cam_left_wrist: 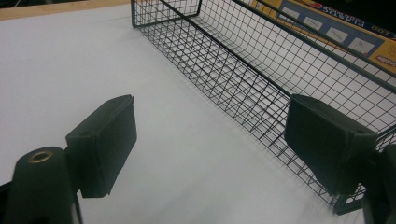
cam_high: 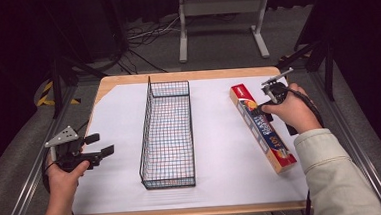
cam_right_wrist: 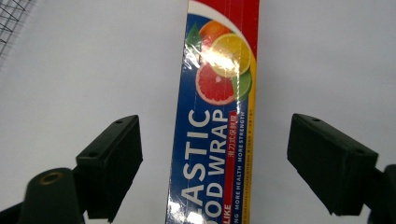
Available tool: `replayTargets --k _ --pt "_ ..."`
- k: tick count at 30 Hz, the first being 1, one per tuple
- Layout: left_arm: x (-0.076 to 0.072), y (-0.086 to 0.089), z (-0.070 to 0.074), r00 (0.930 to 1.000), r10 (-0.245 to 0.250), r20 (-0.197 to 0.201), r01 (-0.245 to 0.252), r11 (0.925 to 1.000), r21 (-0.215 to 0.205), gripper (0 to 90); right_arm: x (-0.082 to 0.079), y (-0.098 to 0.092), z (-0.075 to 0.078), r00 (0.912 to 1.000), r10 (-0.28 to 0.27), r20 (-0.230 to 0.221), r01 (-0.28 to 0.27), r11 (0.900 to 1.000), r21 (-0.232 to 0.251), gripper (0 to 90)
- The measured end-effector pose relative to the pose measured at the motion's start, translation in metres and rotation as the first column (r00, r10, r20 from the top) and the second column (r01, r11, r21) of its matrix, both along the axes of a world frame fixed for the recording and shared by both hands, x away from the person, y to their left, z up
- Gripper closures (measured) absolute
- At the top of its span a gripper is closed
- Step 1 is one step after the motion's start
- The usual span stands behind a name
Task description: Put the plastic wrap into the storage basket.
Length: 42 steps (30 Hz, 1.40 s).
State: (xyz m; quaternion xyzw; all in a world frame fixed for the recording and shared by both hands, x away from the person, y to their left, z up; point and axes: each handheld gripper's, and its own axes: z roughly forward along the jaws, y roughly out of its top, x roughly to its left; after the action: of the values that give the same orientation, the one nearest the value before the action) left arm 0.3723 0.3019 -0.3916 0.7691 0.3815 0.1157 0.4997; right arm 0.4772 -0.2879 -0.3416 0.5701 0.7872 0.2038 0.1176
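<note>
The wrap box [cam_right_wrist: 215,121] lies flat on the worktop [cam_high: 215,136], right of the basket [cam_high: 166,134]. It is straddled by the right gripper [cam_right_wrist: 215,163], fingers open, untouching. The fingers should be lowered squarely before closing. The left gripper [cam_left_wrist: 210,149] is held open, empty.

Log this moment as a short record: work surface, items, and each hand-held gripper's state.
surface: white sheet on a wooden table
wire basket: empty, lengthwise at centre
plastic wrap box: flat on the sheet, right of the basket, apart from it
left hand-held gripper: open, nothing between the jaws, left of the basket
right hand-held gripper: open, jaws either side of the box, not pressing it
</note>
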Motion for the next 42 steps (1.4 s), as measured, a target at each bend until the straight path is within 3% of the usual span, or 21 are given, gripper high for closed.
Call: replayTargets --k 5,15,30,34,36,42 --pt "0.0 -0.001 -0.001 1.0 -0.002 -0.001 0.002 1.0 0.004 17.4 0.003 0.001 -0.014 0.9994 0.015 -0.033 -0.016 0.999 -0.036 22.0" --pt "0.001 -0.001 -0.002 1.0 -0.002 -0.002 0.002 1.0 0.005 17.5 0.007 0.009 -0.039 0.9975 0.007 -0.07 -0.012 0.997 -0.076 17.5" --pt "0.001 -0.002 -0.003 1.0 -0.003 -0.005 0.003 0.9999 0.01 17.9 0.014 0.019 -0.059 0.9936 -0.009 -0.113 -0.009 0.988 -0.154 19.9" --pt "0.001 -0.002 -0.003 1.0 -0.005 -0.006 0.005 0.9999 0.013 17.9 0.016 0.02 -0.062 0.9917 -0.022 -0.127 0.0 0.985 -0.172 25.6" --pt "0.001 -0.002 -0.003 1.0 -0.004 -0.008 0.004 0.9999 0.013 17.9 0.015 0.02 -0.061 0.9868 -0.06 -0.151 0.032 0.983 -0.182 38.2" --pt "0.002 -0.003 -0.004 1.0 -0.004 -0.006 0.004 0.9999 0.014 18.0 0.014 0.023 -0.06 0.9851 -0.09 -0.147 0.06 0.979 -0.194 40.1"
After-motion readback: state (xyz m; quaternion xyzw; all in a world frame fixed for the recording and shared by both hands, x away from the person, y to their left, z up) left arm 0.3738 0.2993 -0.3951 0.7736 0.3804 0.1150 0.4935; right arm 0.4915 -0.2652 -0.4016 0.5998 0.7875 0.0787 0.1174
